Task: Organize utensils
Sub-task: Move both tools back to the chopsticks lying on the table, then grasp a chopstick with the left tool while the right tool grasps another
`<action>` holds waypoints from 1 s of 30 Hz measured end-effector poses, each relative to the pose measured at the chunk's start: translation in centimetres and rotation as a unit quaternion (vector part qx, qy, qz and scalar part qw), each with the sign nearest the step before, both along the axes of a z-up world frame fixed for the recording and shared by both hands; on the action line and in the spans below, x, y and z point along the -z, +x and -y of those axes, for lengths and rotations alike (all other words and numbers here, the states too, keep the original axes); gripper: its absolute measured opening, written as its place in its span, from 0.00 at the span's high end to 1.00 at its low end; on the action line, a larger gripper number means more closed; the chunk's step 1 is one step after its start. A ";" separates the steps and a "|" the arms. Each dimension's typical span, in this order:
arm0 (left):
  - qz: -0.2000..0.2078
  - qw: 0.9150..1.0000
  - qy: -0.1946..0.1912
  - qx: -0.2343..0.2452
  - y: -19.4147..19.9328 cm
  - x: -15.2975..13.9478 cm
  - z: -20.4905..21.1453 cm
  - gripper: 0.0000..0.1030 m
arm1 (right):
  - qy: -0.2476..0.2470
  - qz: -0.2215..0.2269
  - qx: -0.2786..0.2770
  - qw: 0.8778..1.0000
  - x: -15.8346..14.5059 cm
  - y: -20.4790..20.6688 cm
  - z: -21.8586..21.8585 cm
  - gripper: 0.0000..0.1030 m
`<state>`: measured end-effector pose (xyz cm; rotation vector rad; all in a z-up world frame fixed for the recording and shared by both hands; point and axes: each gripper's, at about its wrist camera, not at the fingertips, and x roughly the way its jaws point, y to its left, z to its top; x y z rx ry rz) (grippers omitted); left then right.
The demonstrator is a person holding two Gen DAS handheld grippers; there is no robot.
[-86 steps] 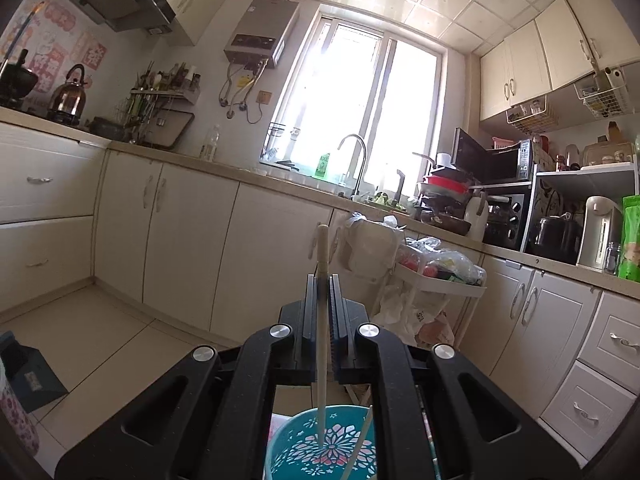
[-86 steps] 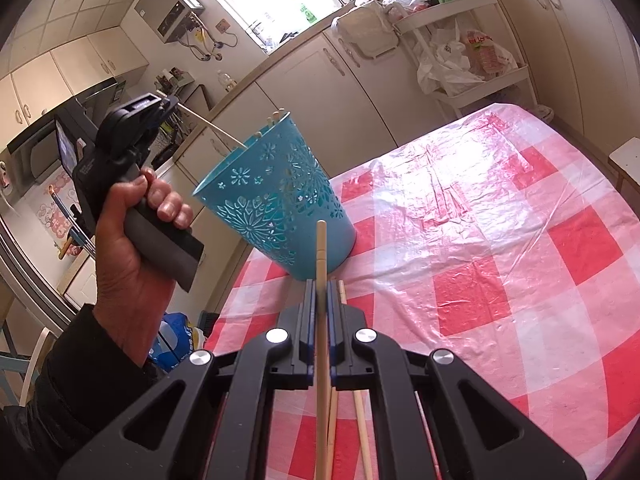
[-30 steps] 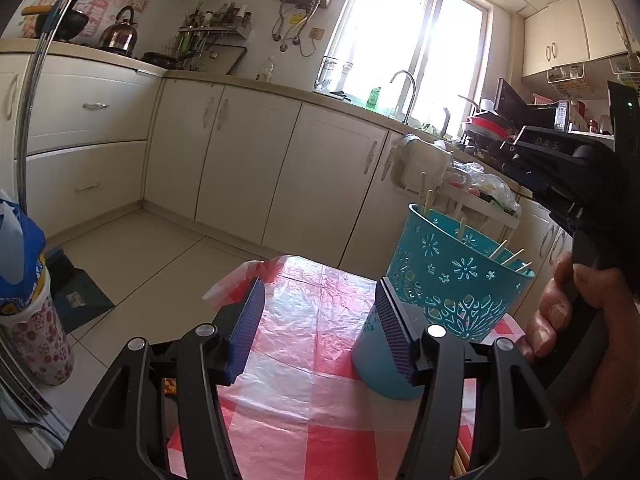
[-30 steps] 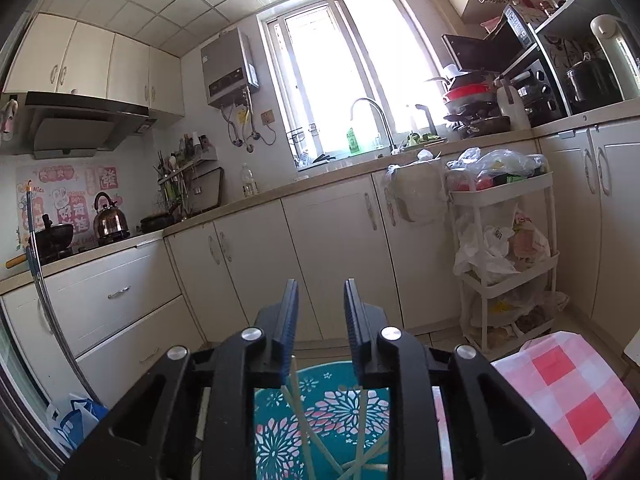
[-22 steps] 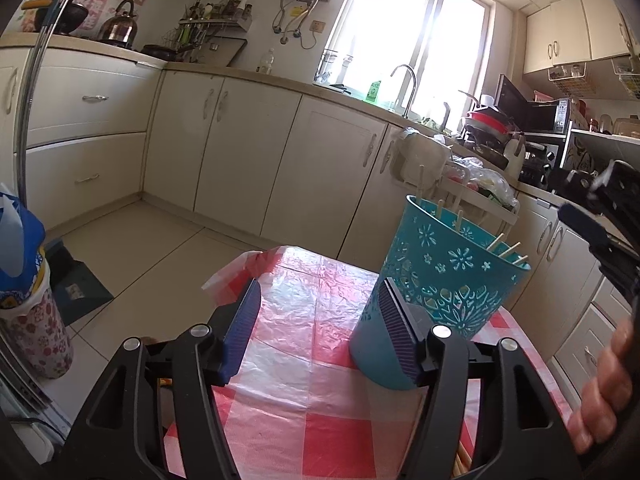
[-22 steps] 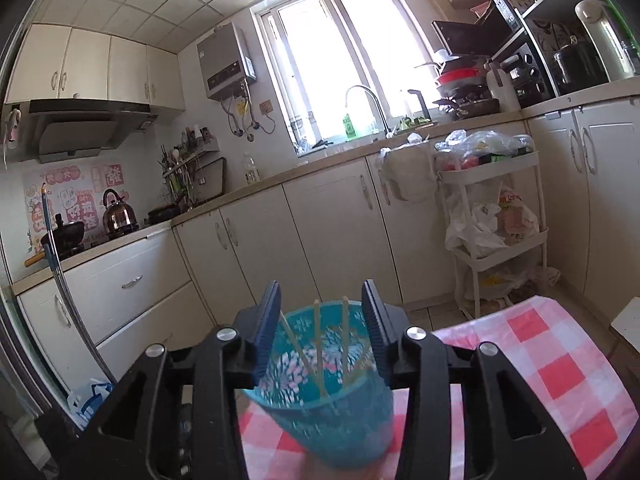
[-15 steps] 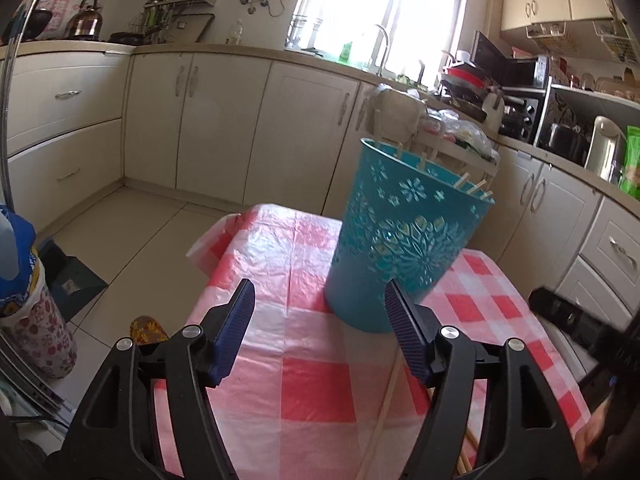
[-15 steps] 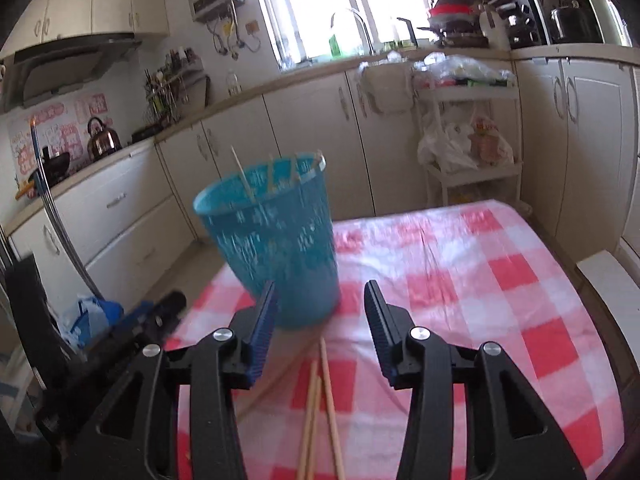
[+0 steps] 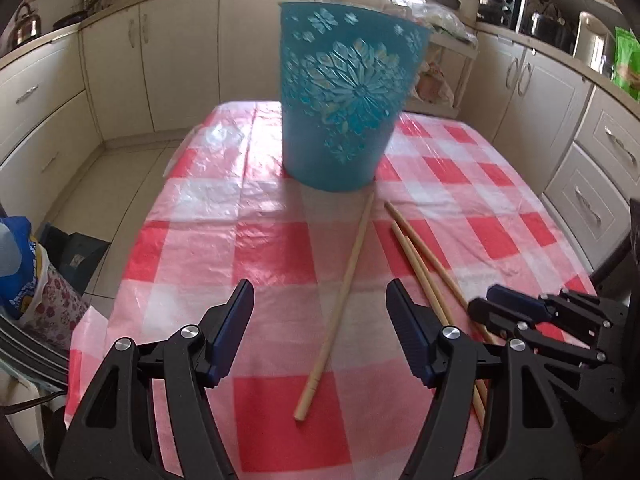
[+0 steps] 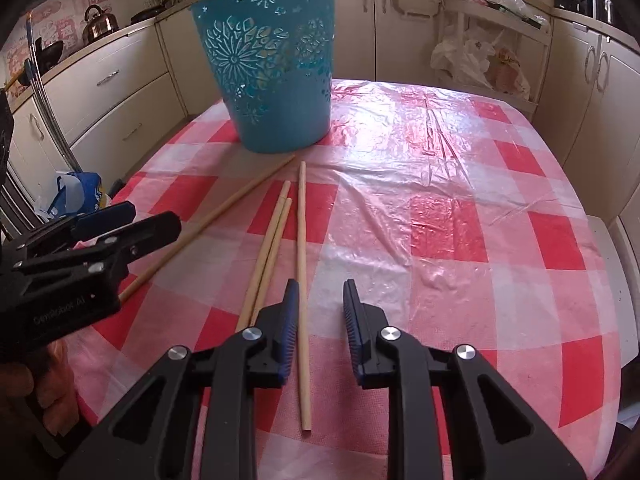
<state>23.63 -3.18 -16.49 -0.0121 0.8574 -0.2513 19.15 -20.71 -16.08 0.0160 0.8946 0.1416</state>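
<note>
A teal cut-out bucket (image 9: 344,96) stands at the far end of the red-checked table; it also shows in the right wrist view (image 10: 276,68). Several wooden chopsticks lie on the cloth in front of it: one apart (image 9: 340,296) and others together (image 9: 424,264), also seen from the right (image 10: 302,240). My left gripper (image 9: 320,304) is open and empty, hovering over the single chopstick. My right gripper (image 10: 320,300) is open and empty, just right of a chopstick; it appears in the left wrist view (image 9: 516,312). The left gripper shows in the right wrist view (image 10: 120,220).
The table's left edge (image 9: 132,240) drops to a tiled floor with a blue bag (image 9: 16,264). Cream cabinets (image 9: 180,52) ring the room. A white shelf cart with bags (image 10: 480,52) stands behind the table.
Both grippers let chopsticks go into the bucket, pulled back and dropped low over the table. Now both hover open above the chopsticks lying on the cloth.
</note>
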 end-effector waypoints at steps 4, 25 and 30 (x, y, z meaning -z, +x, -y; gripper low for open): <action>-0.046 0.998 -0.014 0.043 -1.3 0.9 1.7 0.42 | 0.015 -0.022 0.042 0.999 -0.4 -0.2 1.4 0.89; -0.035 0.996 0.054 0.054 0.3 0.8 2.2 0.83 | 0.003 -0.032 0.023 0.999 -0.5 1.9 1.8 0.94; -0.063 0.997 0.013 0.039 -0.6 0.8 1.0 0.95 | 0.022 -0.041 0.015 0.999 -1.1 1.4 2.0 0.94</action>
